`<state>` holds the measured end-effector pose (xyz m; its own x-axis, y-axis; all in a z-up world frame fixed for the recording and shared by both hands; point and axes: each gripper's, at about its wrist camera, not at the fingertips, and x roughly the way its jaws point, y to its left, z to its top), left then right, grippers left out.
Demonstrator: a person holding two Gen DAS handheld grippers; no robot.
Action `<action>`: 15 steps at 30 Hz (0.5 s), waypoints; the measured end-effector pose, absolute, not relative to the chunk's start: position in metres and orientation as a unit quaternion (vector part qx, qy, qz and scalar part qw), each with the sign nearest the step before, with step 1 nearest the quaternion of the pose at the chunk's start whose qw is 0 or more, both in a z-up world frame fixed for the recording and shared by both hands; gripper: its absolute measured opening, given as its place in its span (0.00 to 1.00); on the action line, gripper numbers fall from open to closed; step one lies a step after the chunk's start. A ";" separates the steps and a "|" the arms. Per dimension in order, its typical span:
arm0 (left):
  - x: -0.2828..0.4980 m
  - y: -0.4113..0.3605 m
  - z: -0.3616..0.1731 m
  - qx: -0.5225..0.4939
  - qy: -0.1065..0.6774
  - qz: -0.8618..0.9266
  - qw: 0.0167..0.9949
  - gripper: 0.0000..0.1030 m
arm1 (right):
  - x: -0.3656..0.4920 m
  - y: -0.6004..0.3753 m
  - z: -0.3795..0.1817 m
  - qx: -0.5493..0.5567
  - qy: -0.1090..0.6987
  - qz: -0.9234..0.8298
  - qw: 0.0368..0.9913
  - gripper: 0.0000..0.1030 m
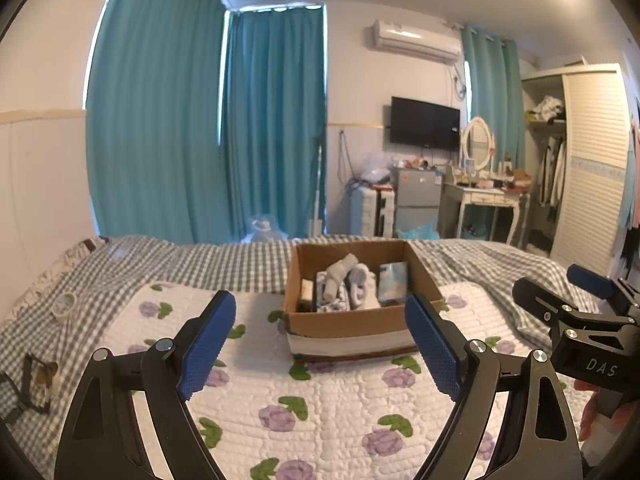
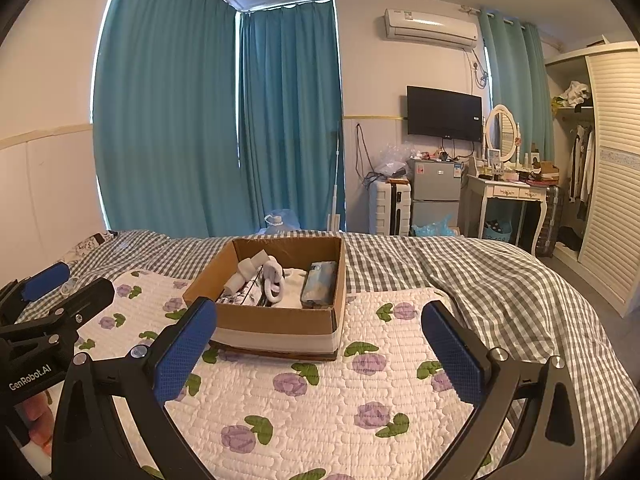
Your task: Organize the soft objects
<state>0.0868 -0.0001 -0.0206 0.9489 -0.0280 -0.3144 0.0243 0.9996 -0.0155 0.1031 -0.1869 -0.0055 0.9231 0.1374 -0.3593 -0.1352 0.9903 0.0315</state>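
Note:
An open cardboard box [image 1: 352,320] [image 2: 280,322] stands on a white quilted mat with purple flowers [image 1: 304,396] [image 2: 320,392] on the bed. Inside lie rolled grey and white socks [image 1: 340,276] [image 2: 256,266], white soft items [image 2: 276,276] and a light-blue packet [image 1: 394,284] [image 2: 320,284]. My left gripper [image 1: 320,344] is open and empty, held just short of the box. My right gripper [image 2: 320,354] is open and empty, in front of the box. Each gripper shows at the edge of the other's view [image 1: 560,300] [image 2: 60,296].
The bed has a grey checked cover [image 2: 480,280]. A roll of tape [image 1: 64,304] and a small dark-strapped item [image 1: 38,380] lie at its left. Beyond the bed are teal curtains [image 1: 200,120], a suitcase [image 2: 390,208], a small fridge [image 2: 436,196], a dressing table [image 2: 508,196] and a wardrobe [image 2: 608,160].

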 end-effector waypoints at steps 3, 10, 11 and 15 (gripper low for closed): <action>0.087 0.000 -0.020 -0.005 0.159 -0.013 0.987 0.85 | 0.103 -0.187 -0.005 0.003 0.184 0.071 0.980 1.00; 0.086 0.000 -0.019 -0.004 0.161 -0.013 0.987 0.85 | 0.103 -0.186 -0.007 0.005 0.184 0.070 0.980 1.00; 0.086 0.000 -0.019 -0.004 0.161 -0.012 0.987 0.85 | 0.102 -0.185 -0.007 0.005 0.185 0.069 0.980 1.00; 0.086 0.000 -0.019 -0.003 0.161 -0.012 0.987 0.85 | 0.102 -0.184 -0.007 0.006 0.185 0.071 0.980 1.00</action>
<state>0.0860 0.0002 -0.0190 0.9480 -0.0247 -0.3173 0.0226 0.9997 -0.0102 0.1019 -0.1843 -0.0072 0.9210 0.1422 -0.3626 -0.1378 0.9897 0.0381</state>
